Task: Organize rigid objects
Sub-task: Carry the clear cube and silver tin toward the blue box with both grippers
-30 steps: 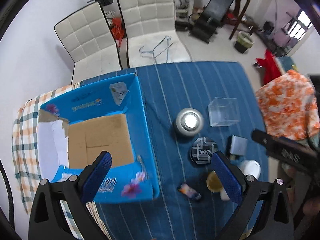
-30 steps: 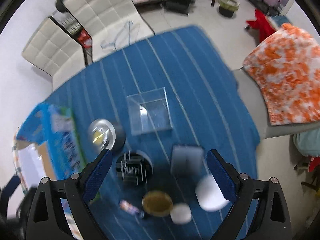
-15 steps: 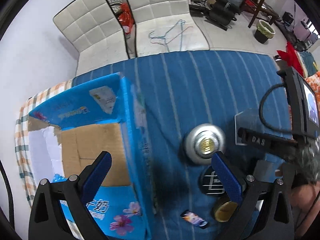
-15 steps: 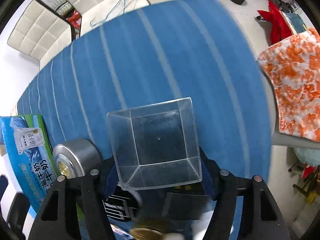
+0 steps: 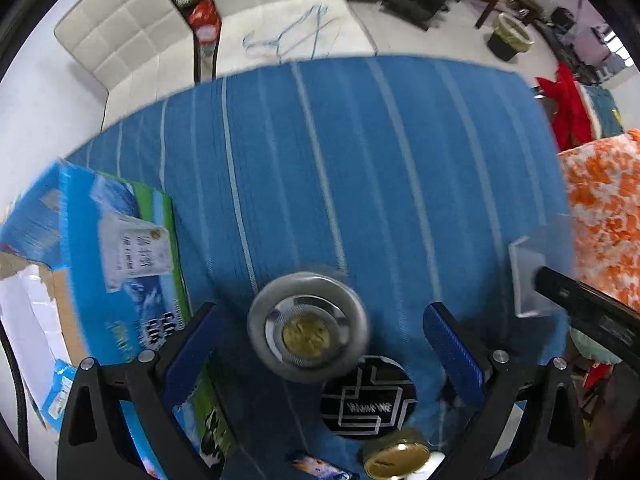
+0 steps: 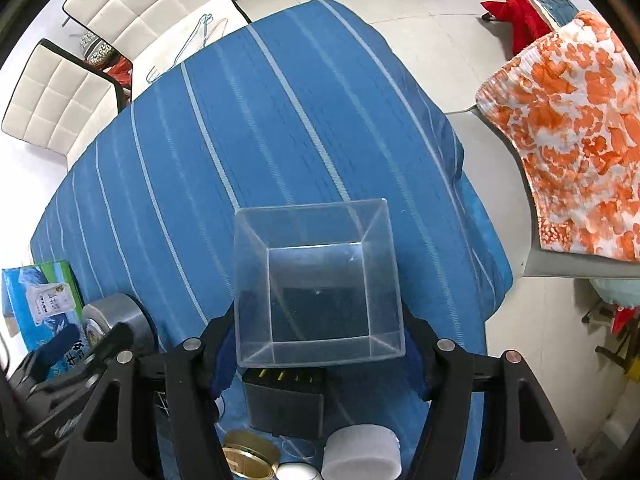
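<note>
Box (image 6: 318,284) of clear plastic, pinched between the fingers of your right tongs (image 6: 318,344), held above the blue striped tablecloth (image 6: 260,120). Your left tongs (image 5: 320,344) stand spread, with the silver tin (image 5: 308,328) between their blue pads (image 5: 454,354), touching neither. Beside it lies the blue carton (image 5: 120,264).

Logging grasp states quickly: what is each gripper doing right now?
Left gripper: open, fingers either side of the silver tin, not touching it.
Right gripper: shut on the clear box.
</note>
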`<state>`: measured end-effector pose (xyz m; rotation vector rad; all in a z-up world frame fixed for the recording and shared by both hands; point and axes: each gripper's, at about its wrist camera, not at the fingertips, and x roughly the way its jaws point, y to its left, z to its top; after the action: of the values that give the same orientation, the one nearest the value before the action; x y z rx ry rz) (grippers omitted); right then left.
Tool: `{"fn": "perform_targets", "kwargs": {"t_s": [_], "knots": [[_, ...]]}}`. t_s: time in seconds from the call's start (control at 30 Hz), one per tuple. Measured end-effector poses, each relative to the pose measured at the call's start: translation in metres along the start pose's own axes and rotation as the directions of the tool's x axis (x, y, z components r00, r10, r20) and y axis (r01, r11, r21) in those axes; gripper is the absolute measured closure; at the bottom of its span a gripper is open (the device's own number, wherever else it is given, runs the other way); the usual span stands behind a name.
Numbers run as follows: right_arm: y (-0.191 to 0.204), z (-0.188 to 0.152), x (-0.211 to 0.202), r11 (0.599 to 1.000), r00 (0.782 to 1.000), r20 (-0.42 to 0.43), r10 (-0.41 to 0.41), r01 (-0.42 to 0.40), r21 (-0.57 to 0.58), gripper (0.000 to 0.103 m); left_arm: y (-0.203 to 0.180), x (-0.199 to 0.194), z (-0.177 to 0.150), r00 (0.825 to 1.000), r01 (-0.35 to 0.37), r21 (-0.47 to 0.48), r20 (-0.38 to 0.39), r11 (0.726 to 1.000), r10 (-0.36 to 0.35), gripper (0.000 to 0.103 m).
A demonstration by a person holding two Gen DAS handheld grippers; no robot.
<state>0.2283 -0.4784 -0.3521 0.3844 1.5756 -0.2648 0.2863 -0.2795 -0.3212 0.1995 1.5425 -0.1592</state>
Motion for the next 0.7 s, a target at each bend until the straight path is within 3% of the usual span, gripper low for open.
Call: {"fn": "perform_targets", "kwargs": {"t_s": [0.17,0.27,0.6,0.7], "knots": [[0.010,-0.002,0.004,1.000,1.000,-0.007,-0.019,0.018,-0.018,0.036,0.004,0.034,0.007,0.997,0.006,-0.010,-0.073,1.000,-0.007,0.002],[0.014,-0.002,0.008,0.999,0.999,-0.016,-0.040,0.039,-0.037,0.036,0.006,0.052,0.007,0.995,0.014,-0.017,-0.102,1.000,-0.016,0.029],[0.028,-0.008,0.000,0.993,0.993,0.048,-0.112,0.114,-0.043,0.036,0.004,0.050,-0.007,1.000,-0.001,-0.005,-0.029,1.000,0.001,0.034],[0.034,-0.017,-0.012,0.990,0.989,0.078,-0.122,0.127,-0.054,0.036,-0.006,0.033,-0.016,1.000,-0.005,0.008,-0.012,1.000,0.005,0.034]]}}
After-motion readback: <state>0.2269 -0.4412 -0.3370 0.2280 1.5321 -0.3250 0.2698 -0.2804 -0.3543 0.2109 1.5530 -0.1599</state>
